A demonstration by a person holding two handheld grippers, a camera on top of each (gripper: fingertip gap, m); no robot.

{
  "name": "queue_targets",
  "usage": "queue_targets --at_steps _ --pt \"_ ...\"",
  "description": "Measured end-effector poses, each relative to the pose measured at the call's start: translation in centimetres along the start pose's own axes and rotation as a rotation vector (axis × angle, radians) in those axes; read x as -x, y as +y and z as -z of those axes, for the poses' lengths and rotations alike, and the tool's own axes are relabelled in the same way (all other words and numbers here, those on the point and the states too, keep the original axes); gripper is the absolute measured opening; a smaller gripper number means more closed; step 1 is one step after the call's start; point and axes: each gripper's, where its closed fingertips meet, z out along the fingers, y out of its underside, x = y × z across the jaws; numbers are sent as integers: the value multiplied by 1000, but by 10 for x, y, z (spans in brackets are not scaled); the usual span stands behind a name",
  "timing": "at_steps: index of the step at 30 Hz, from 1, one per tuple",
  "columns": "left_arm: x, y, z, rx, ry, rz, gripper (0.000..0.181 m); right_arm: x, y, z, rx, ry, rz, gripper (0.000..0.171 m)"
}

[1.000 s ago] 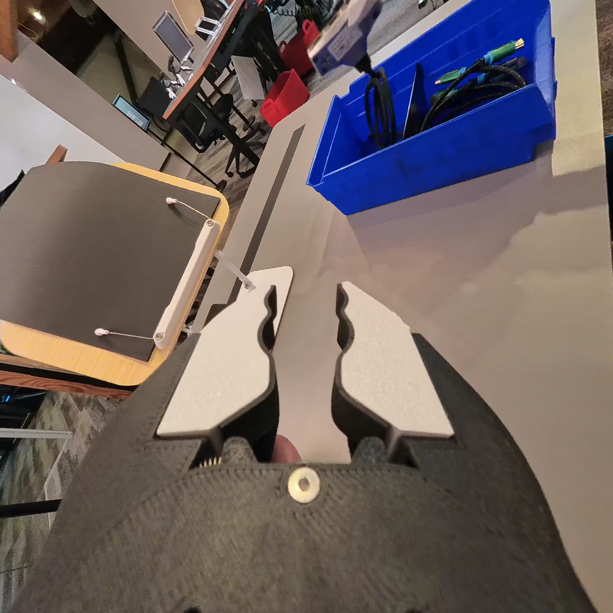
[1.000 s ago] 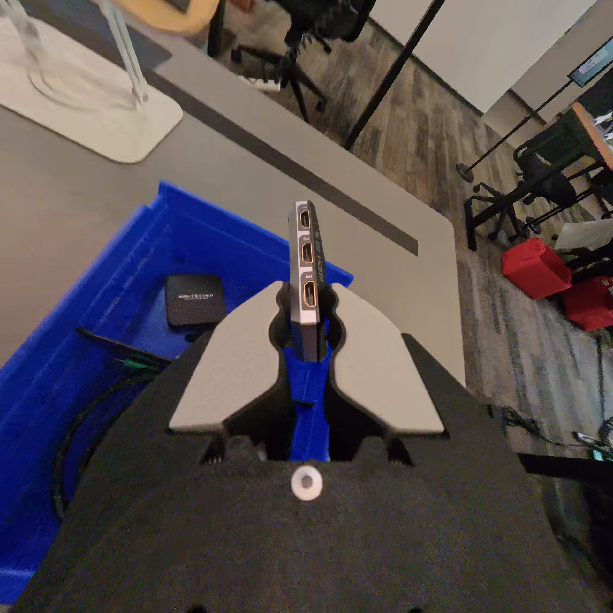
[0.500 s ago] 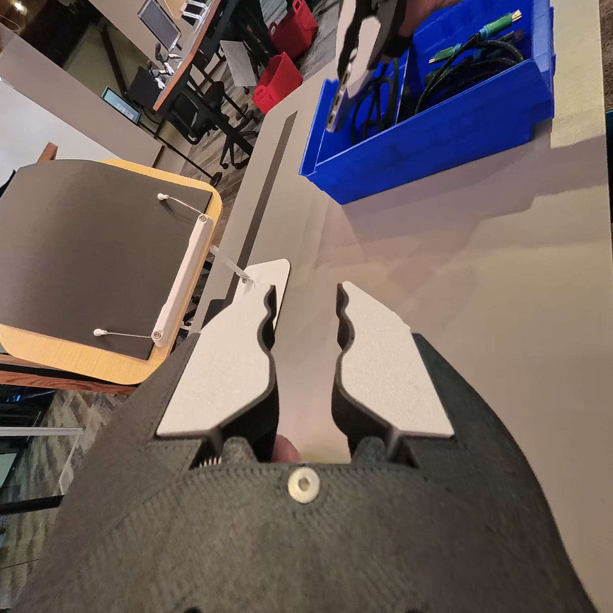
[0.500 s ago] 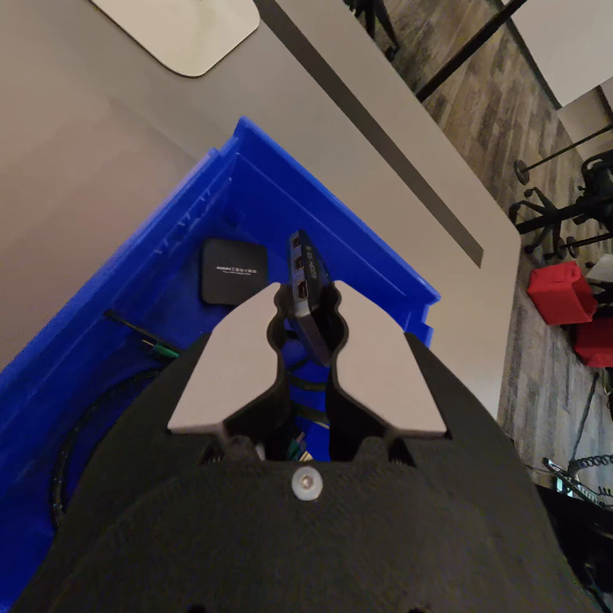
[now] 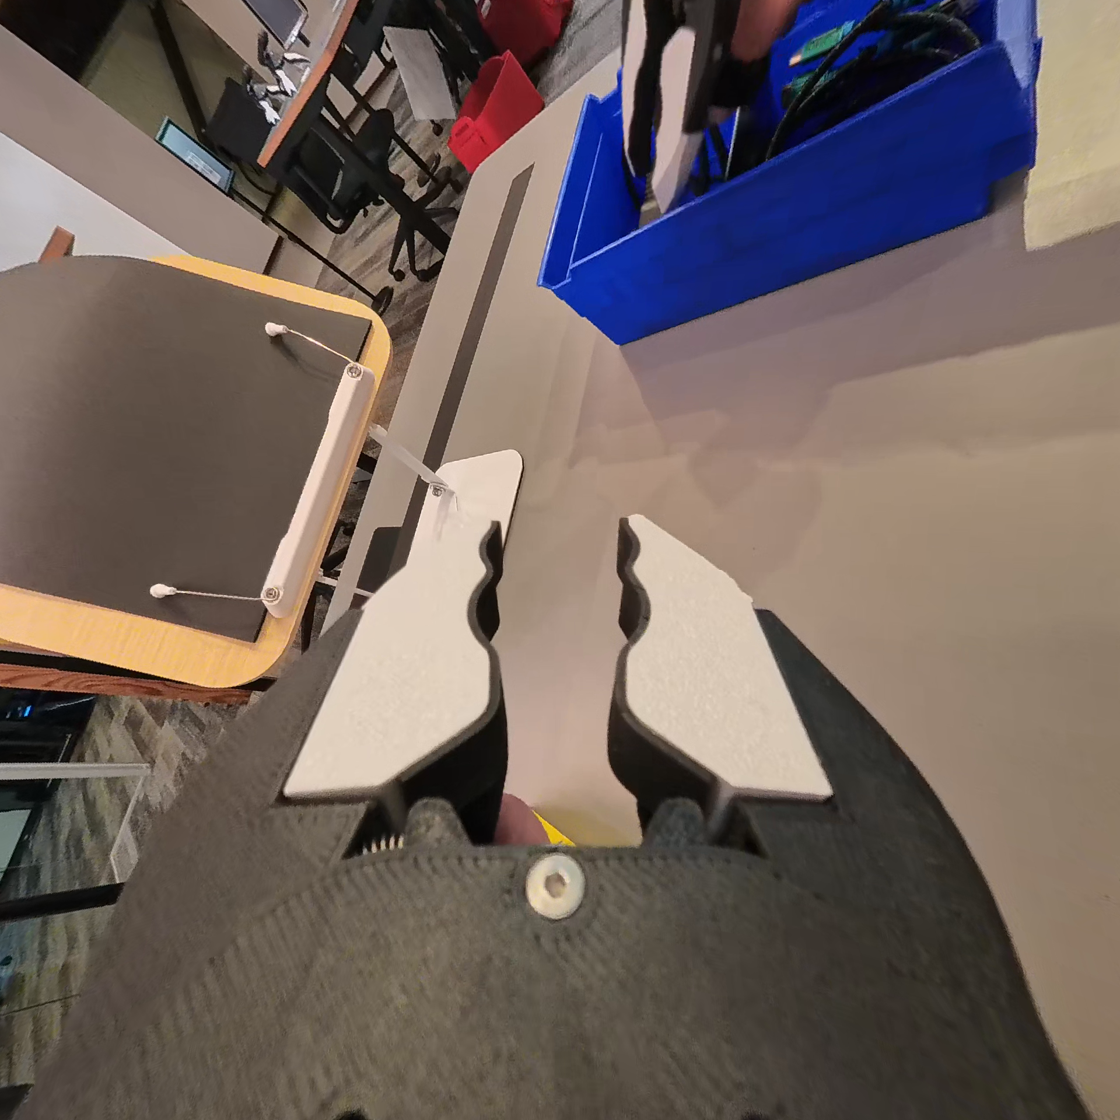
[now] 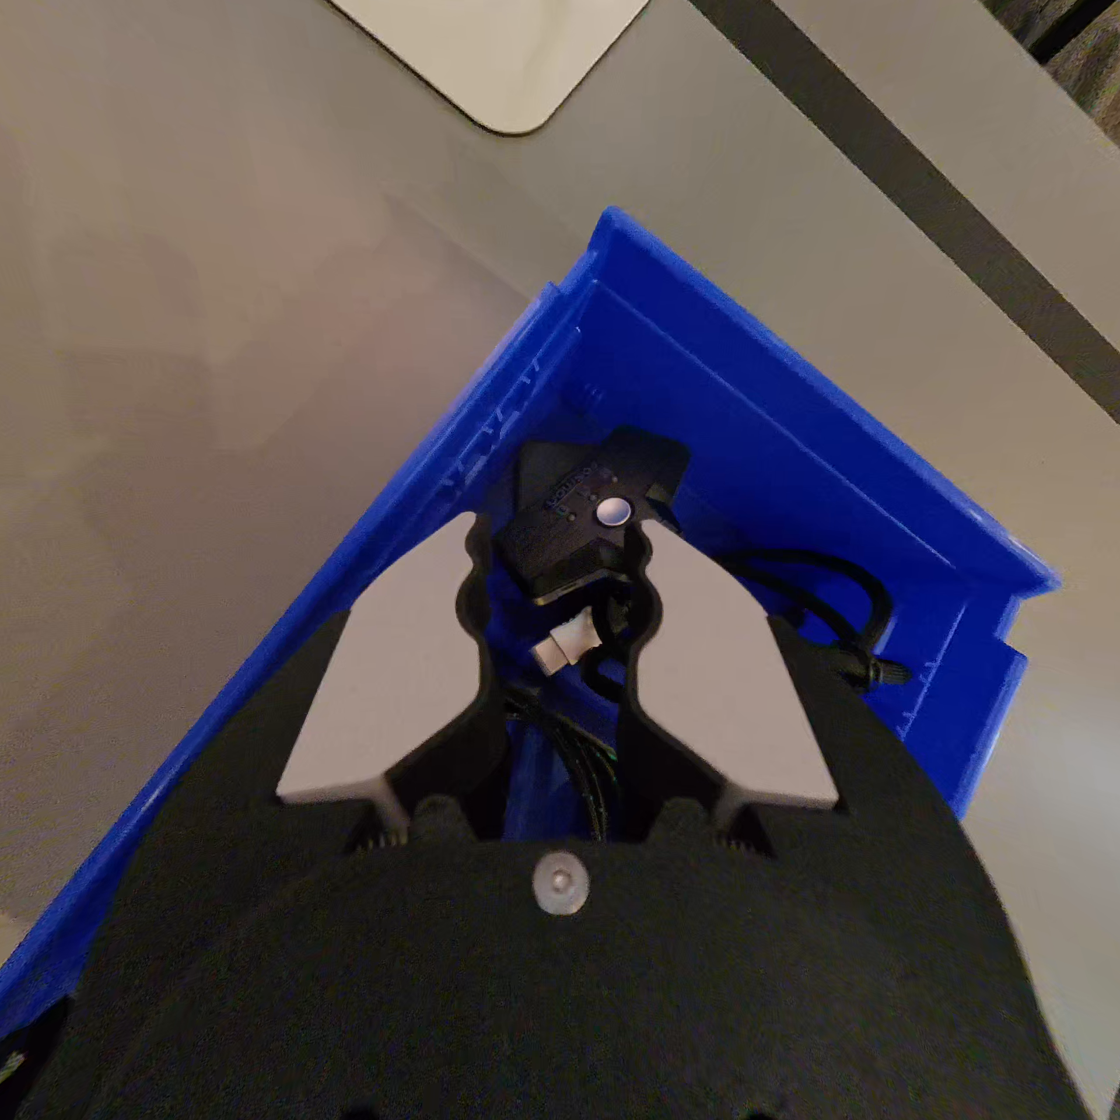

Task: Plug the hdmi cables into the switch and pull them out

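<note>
My right gripper [image 6: 557, 527] is down in a corner of the blue bin [image 6: 788, 424] with its jaws apart. The dark HDMI switch [image 6: 570, 533] lies flat between the fingertips, round button up, resting on another black box [image 6: 654, 454]. A white-tipped plug [image 6: 560, 651] and black cables [image 6: 848, 600] lie beneath and beside it. My left gripper [image 5: 560, 524] is open and empty above the grey table [image 5: 848, 545], well short of the bin [image 5: 788, 230]. The right gripper [image 5: 673, 103] shows there, reaching into the bin, where green-tipped cables [image 5: 824, 45] lie.
A white stand base [image 5: 479, 485] sits on the table by my left fingertips and also shows in the right wrist view [image 6: 503, 60]. A black board on a wooden panel [image 5: 151, 454] stands at the left. A dark strip [image 5: 479, 291] runs along the table. Red bins [image 5: 494, 109] and chairs are on the floor. My hands' fingertips stand some 30 cm from each other. About 8 cm separates my right fingertips from the white-tipped plug [image 6: 560, 651].
My right gripper has lowered the switch into the blue bin and its jaws have spread; the switch has turned from upright to lying flat. My left gripper has stayed open and hardly moved.
</note>
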Motion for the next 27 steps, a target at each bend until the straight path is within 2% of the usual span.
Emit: queue_targets --at_steps 1,4,7,9,13,16,21,27 --pt "0 1 -1 3 0 0 35 -1 -2 5 -13 -14 -11 43" --pt "4 6 -2 30 -23 -7 36 -7 -3 21 -21 -12 -11 43" --pt "10 12 -1 61 -56 -8 38 -25 -5 42 -65 61 -9 44" --pt "19 16 2 84 -94 -3 39 -40 -2 58 -82 107 -40 52" --pt "56 45 10 241 -300 -23 47 -74 13 89 -80 191 -137 55" --pt "71 65 16 336 -385 -22 51 -99 35 106 -64 263 -205 63" --pt "85 91 25 446 -455 10 53 -120 77 118 17 313 -274 72" --pt "97 113 40 530 -496 51 54 -123 101 118 52 271 -356 70"
